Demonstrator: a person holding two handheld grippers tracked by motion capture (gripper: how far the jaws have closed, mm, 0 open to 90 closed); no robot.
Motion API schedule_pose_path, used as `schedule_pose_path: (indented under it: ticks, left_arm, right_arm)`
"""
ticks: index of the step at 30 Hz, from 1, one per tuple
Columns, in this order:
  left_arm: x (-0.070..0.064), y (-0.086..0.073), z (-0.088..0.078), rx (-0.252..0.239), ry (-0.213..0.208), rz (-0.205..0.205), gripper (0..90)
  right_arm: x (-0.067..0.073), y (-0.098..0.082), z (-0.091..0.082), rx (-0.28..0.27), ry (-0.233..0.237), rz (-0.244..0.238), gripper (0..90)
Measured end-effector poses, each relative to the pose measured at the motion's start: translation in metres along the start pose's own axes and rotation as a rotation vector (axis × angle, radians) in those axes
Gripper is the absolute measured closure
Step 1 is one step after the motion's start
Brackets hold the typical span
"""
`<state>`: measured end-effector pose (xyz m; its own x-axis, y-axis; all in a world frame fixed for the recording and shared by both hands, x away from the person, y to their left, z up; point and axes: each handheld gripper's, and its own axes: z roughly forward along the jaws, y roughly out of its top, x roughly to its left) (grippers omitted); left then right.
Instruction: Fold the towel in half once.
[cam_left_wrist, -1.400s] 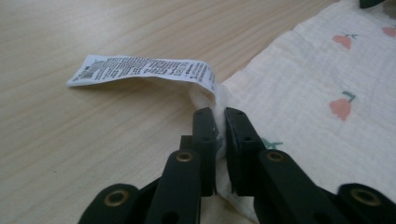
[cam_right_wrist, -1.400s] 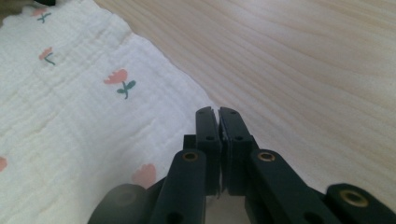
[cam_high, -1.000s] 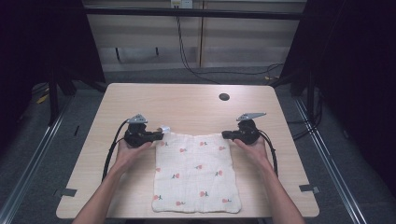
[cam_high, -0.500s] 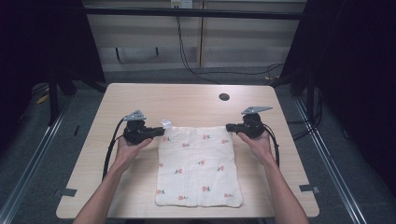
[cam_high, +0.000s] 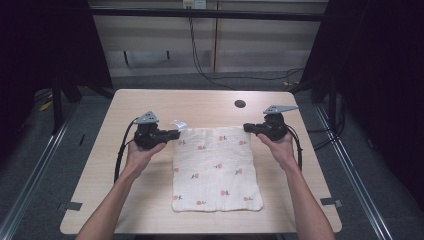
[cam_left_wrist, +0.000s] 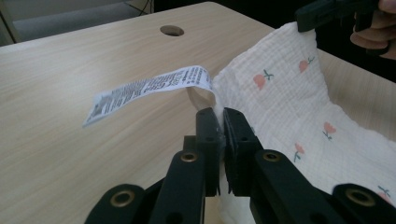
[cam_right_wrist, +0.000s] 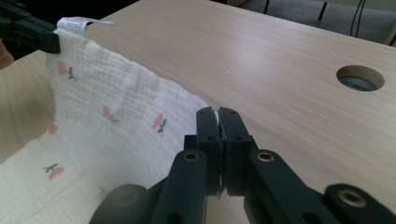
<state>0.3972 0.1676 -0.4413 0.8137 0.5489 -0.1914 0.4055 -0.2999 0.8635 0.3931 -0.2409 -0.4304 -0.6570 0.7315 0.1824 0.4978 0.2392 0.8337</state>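
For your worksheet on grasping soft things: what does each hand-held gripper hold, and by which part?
Both hold the flower-print cloth: the left hand-held gripper is shut on its far left corner, beside the care label; the right hand-held gripper is shut on its far right corner.

A pale wooden table (cam_high: 150, 107) stands on a grey floor, with a dark round hole (cam_high: 240, 104) near its far edge. A white cloth (cam_high: 215, 170) printed with small red flowers lies spread at the table's centre. The left gripper (cam_high: 172, 134) clamps the cloth's far left corner; a white label (cam_high: 179, 124) projects from that corner. The right gripper (cam_high: 248, 128) clamps the far right corner. The far edge of the cloth runs taut between the two grippers. The near edge lies flat on the table. Each gripper carries a grey three-cornered plate on top and trails a black cable. Both forearms enter from the bottom edge
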Motion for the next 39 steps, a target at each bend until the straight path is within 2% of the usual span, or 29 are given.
schedule_pose_path:
  ticks: [3, 5, 7, 12, 18, 20, 24, 29, 35, 37, 39]
  left_arm:
    - [-0.006, -0.006, 0.002, 0.024, -0.004, 0.017, 85.9]
    - [-0.007, -0.009, 0.000, 0.021, -0.025, 0.011, 86.0]
    - [-0.008, -0.009, -0.005, 0.029, -0.020, 0.022, 86.0]
    - [-0.014, -0.010, -0.022, 0.004, -0.034, 0.031, 85.9]
    - [-0.027, -0.012, -0.030, 0.004, -0.057, 0.057, 86.0]
    - [-0.030, -0.013, -0.032, -0.017, -0.083, 0.035, 86.0]
    - [-0.036, -0.014, -0.034, -0.007, -0.080, 0.058, 85.9]
    - [-0.039, -0.020, -0.041, 0.003, -0.064, 0.062, 85.9]
    - [-0.044, -0.031, -0.051, 0.026, -0.070, 0.078, 85.9]
    - [-0.051, -0.033, -0.054, 0.033, -0.071, 0.107, 85.9]
    - [-0.056, -0.032, -0.055, 0.036, -0.079, 0.114, 85.9]
  right_arm:
    - [0.004, -0.006, -0.001, 0.018, 0.016, -0.008, 88.2]
    - [0.007, -0.010, -0.004, 0.031, 0.019, -0.014, 88.2]
    - [0.010, -0.013, -0.009, 0.032, 0.027, -0.023, 88.2]
    - [0.017, -0.015, -0.022, 0.032, 0.029, -0.041, 88.2]
    - [0.024, -0.023, -0.035, 0.026, 0.035, -0.051, 88.2]
    - [0.027, -0.024, -0.038, 0.024, 0.040, -0.056, 88.2]
    - [0.035, -0.024, -0.046, 0.018, 0.058, -0.080, 88.2]
    - [0.044, -0.026, -0.054, 0.019, 0.065, -0.104, 88.2]
    - [0.047, -0.040, -0.063, 0.018, 0.075, -0.090, 88.2]
    - [0.050, -0.045, -0.065, 0.016, 0.092, -0.081, 88.2]
    - [0.052, -0.047, -0.067, 0.001, 0.112, -0.071, 88.2]
